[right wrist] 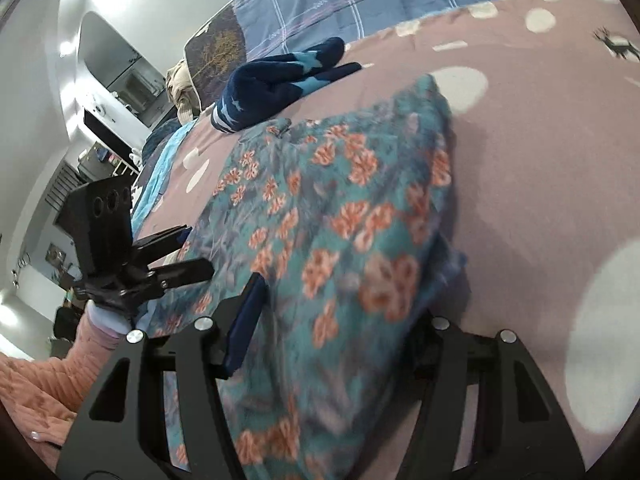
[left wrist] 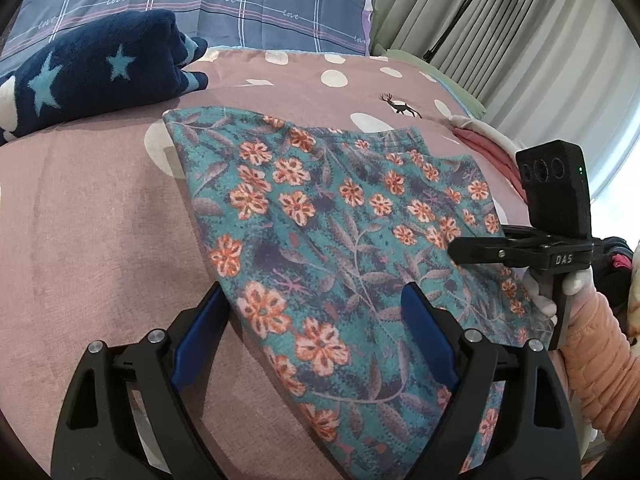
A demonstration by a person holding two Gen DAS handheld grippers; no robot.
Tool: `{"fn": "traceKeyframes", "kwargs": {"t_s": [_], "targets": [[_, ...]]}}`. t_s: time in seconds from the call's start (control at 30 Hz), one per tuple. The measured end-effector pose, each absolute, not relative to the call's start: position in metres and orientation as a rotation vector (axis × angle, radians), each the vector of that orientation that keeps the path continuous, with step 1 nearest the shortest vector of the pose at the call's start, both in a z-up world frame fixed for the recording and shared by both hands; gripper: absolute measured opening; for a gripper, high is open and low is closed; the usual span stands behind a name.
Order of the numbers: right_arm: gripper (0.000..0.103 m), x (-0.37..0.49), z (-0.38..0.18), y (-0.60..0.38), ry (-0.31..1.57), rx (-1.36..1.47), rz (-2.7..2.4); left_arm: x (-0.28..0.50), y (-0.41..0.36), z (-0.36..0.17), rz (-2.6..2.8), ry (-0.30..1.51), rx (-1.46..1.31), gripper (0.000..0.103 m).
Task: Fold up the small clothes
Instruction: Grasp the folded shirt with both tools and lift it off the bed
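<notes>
Two handheld grippers over teal floral garment spread on pink dotted bedspread. Left gripper: fingers apart, straddling garment's near left edge, cloth lying between them. Right gripper: fingers spread wide, bunched fold of same garment between them; grip on cloth cannot be told. Navy star-print fleece far left on bed, well apart.

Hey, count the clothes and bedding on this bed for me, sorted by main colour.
Teal floral garment: 1
Navy fleece with stars: 1
Pink folded clothes at the bed's edge: 1 pile, pieces cannot be told apart
Grey-blue checked pillow: 1
Mauve dotted bedspread: 1
Total: 5
</notes>
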State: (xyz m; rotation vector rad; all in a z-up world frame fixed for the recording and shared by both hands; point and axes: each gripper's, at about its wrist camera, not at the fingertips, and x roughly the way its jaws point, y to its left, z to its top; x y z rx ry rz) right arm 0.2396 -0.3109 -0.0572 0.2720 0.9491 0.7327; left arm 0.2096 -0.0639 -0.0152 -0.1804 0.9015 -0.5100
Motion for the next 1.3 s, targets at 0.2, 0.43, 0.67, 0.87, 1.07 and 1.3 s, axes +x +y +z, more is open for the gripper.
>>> {"fn": "traceKeyframes", "kwargs": {"t_s": [0.2, 0.43, 0.67, 0.87, 1.07, 1.3], "targets": [[0.032, 0.232, -0.052, -0.306, 0.922, 0.227, 0.632, 0.212, -0.066, -0.015, -0.509, 0.893, -0.192, 0.04], [0.021, 0.185, 0.003, -0.283, 0.752, 0.049, 0.53, 0.185, -0.092, 0.028, -0.422, 0.774, -0.03, 0.018], [0.021, 0.1, 0.09, -0.336, 0.487, 0.021, 0.394, 0.143, -0.153, 0.13, -0.481, 0.549, 0.109, 0.018], [0.021, 0.066, 0.165, -0.41, 0.359, -0.059, 0.21, 0.136, -0.256, 0.212, -0.582, 0.387, 0.205, 0.018], [0.022, 0.088, 0.223, -0.512, 0.346, -0.075, 0.026, 0.171, -0.364, 0.267, -0.663, 0.331, 0.22, 0.018], [0.023, 0.146, 0.227, -0.612, 0.395, -0.038, -0.168, 0.241, -0.492, 0.262, -0.707, 0.335, 0.286, 0.019]]}}
